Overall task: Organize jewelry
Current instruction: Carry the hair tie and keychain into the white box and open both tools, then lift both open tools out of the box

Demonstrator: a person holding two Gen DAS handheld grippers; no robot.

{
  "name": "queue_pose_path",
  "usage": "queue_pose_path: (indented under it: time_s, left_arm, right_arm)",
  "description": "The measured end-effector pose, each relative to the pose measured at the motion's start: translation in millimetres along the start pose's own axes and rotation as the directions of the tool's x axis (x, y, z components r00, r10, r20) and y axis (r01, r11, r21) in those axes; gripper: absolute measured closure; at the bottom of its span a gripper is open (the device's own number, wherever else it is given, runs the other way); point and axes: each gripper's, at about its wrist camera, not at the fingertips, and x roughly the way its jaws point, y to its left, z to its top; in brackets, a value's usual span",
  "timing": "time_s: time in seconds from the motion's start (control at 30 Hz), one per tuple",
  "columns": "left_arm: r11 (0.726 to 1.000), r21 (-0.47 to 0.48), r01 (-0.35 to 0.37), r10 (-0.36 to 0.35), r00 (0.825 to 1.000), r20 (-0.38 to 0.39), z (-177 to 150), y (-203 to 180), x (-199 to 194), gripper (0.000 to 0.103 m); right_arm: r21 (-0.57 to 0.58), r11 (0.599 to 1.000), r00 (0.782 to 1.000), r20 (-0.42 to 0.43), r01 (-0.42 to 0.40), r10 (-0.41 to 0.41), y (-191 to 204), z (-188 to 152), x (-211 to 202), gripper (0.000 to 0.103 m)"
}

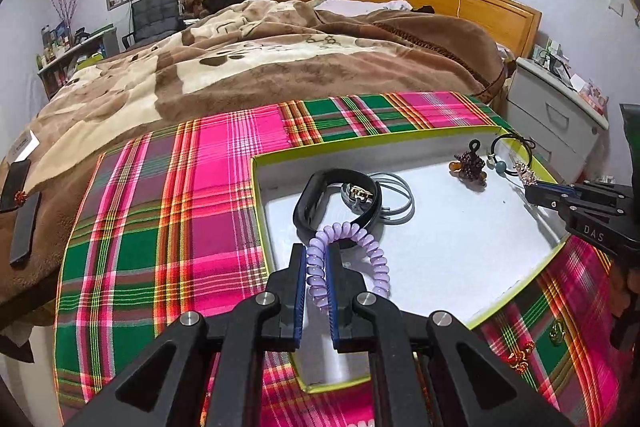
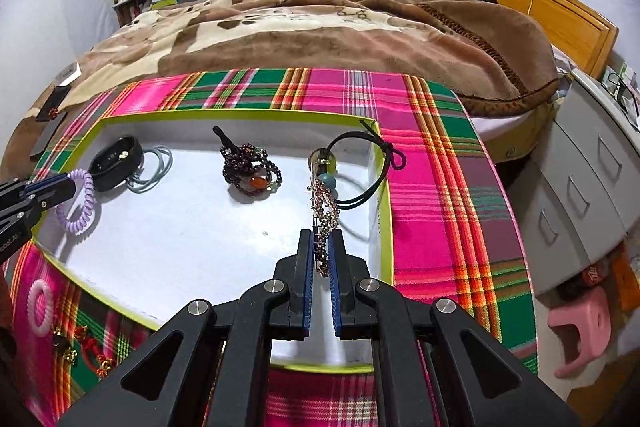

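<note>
A shallow white box with a lime rim (image 1: pixel 400 139) (image 2: pixel 240 113) lies on a plaid cloth. My left gripper (image 1: pixel 317 255) is shut on a purple spiral hair tie (image 1: pixel 374 251) (image 2: pixel 82 203) over the box's near left part. My right gripper (image 2: pixel 322 239) is shut on a beaded rhinestone clip (image 2: pixel 326 211) at the box's right side; it also shows in the left wrist view (image 1: pixel 538 193). In the box lie a black band (image 1: pixel 320 203) (image 2: pixel 116 157), grey elastic loops (image 1: pixel 396 199) (image 2: pixel 154 167), a dark bead bracelet (image 1: pixel 470 165) (image 2: pixel 250 169) and a black cord tie (image 2: pixel 360 163).
On the plaid cloth (image 1: pixel 180 207) outside the box lie a pink spiral tie (image 2: pixel 40 307), red and gold trinkets (image 2: pixel 94 353) (image 1: pixel 522 357) and a small ring (image 1: pixel 556 331). A bed with a brown blanket (image 1: pixel 280 59) is behind. A grey drawer unit (image 2: pixel 580 187) stands right.
</note>
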Motion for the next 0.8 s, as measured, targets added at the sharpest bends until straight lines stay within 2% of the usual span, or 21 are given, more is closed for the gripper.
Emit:
queue_pose_path:
  time_s: [0.23, 0.33, 0.53, 0.6, 0.67, 0.77, 0.8]
  left_arm:
    - [1.000, 0.006, 0.003, -0.003, 1.000, -0.010, 0.3, -3.3, 3.3, 0.093]
    - [1.000, 0.008, 0.004, -0.004, 1.000, -0.005, 0.7, -3.7, 2.9, 0.093]
    - [1.000, 0.003, 0.002, -0.003, 1.000, 0.008, -1.1, -1.5, -2.5, 0.093]
    - [1.000, 0.000, 0.006, -0.006, 1.000, 0.015, -2.0, -0.5, -5.6, 0.089]
    - [1.000, -0.006, 0.011, -0.010, 1.000, 0.021, -2.9, 0.4, -8.9, 0.085]
    - [1.000, -0.012, 0.016, -0.015, 0.999, 0.031, -4.5, 1.1, -14.0, 0.084]
    - [1.000, -0.013, 0.015, -0.014, 0.999, 0.032, -5.0, 1.0, -15.7, 0.084]
  right_arm:
    - [0.001, 1.000, 1.000, -0.006, -0.002, 0.002, -1.1, 0.1, 1.8, 0.095]
    - [0.003, 1.000, 1.000, -0.002, -0.002, 0.002, -1.1, 0.2, 1.4, 0.086]
    - [0.014, 1.000, 1.000, 0.009, -0.004, 0.004, -2.0, -0.2, -2.2, 0.085]
    - [0.018, 1.000, 1.000, 0.018, -0.011, 0.011, -1.9, -1.1, -5.6, 0.085]
    - [0.020, 1.000, 1.000, 0.027, -0.015, 0.014, -1.4, -2.3, -9.7, 0.080]
    - [0.027, 0.999, 0.999, 0.039, -0.023, 0.022, -1.2, -4.4, -16.2, 0.070]
    - [0.029, 0.999, 0.999, 0.043, -0.027, 0.025, -1.2, -5.3, -18.6, 0.070]
